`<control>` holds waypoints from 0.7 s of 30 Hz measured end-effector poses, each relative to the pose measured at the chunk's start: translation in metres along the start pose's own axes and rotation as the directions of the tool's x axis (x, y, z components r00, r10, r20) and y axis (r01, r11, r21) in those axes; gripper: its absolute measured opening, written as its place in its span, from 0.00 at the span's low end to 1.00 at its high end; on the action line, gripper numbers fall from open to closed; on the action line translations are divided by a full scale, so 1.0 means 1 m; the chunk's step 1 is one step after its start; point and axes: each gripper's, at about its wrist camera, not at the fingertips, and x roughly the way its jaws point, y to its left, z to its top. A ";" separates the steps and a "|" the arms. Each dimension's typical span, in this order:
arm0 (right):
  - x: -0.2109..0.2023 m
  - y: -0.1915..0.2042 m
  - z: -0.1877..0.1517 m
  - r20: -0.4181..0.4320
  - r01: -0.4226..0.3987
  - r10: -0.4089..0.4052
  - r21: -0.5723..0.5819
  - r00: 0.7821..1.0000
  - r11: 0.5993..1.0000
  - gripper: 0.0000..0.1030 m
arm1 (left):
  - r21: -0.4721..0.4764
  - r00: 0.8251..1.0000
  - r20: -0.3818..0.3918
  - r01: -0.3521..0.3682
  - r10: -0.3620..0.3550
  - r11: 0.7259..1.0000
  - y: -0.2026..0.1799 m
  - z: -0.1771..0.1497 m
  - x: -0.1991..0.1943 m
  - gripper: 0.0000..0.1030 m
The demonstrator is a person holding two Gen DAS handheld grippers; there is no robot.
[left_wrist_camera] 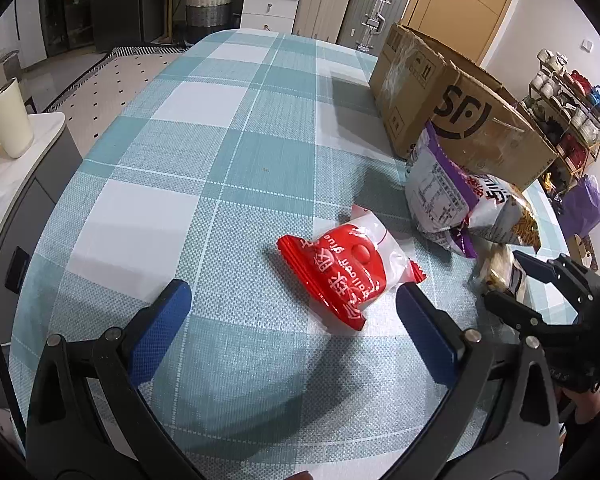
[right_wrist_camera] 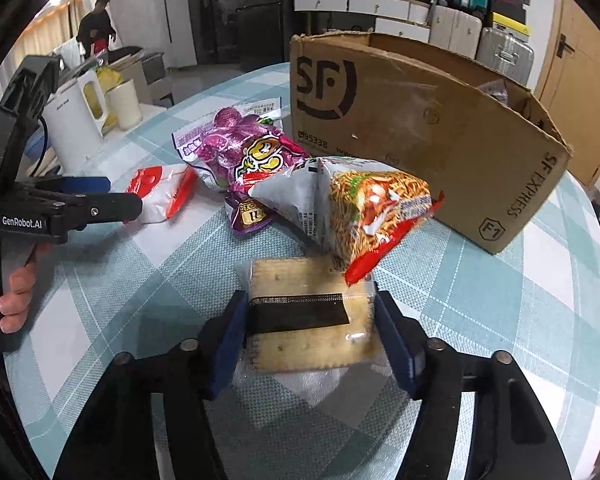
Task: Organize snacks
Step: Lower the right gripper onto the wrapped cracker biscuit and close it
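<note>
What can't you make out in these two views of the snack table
- Box contents: both views show its outer walls; only a scrap shows over the rim in the right wrist view.
- Cracker pack in the left wrist view: mostly behind the right gripper and noodle bag.
- Red packet in the right wrist view: partly hidden by the left gripper.
- Cracker pack label: too blurred to read.

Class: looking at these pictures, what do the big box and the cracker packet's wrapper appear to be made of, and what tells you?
Box: brown corrugated cardboard, matte; ragged torn rim, creased walls, printed logo.
Cracker packet: thin clear plastic film, glossy; crackers show through it, with glare spots.
</note>
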 end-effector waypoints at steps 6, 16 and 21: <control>-0.009 0.002 -0.007 0.022 0.006 -0.006 -0.001 1.000 1.000 0.59 | 0.003 1.000 0.001 0.007 -0.007 1.000 -0.002 0.000 -0.002 0.99; -0.025 -0.013 -0.015 0.057 -0.062 0.056 0.102 0.997 0.993 0.59 | 0.012 1.000 0.000 0.024 -0.024 1.000 -0.011 0.006 0.000 0.99; -0.036 -0.019 -0.017 0.088 -0.106 0.093 0.152 0.992 0.983 0.59 | 0.025 1.000 -0.008 0.028 -0.027 0.999 -0.021 0.013 0.006 0.99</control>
